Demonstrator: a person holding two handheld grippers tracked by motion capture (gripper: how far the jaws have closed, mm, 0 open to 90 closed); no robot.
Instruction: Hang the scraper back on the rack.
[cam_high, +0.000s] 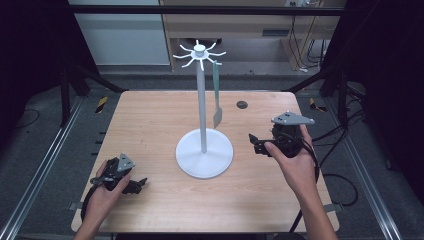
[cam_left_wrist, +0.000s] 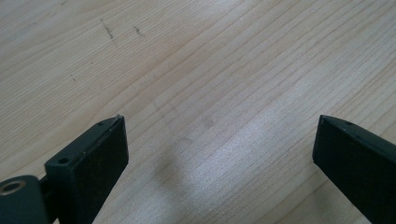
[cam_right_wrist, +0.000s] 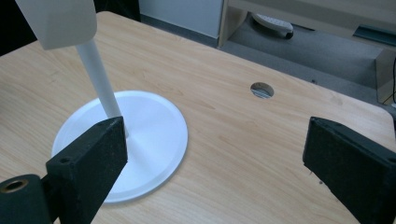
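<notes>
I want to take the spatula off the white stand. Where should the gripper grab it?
Best guess: grab the thin green handle of the spatula, above its pale blade. It hangs straight down from a hook on the stand, on the right side. Come in level from the right with the right gripper, whose fingers are open, then lift up to unhook it.

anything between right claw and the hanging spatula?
Nothing. In the high view, bare table and air separate the open right claw from the spatula hanging on the white stand.

White stand (cam_high: 204, 150), green-handled spatula (cam_high: 217, 95), light wood table (cam_high: 150, 125), black jaws.
</notes>
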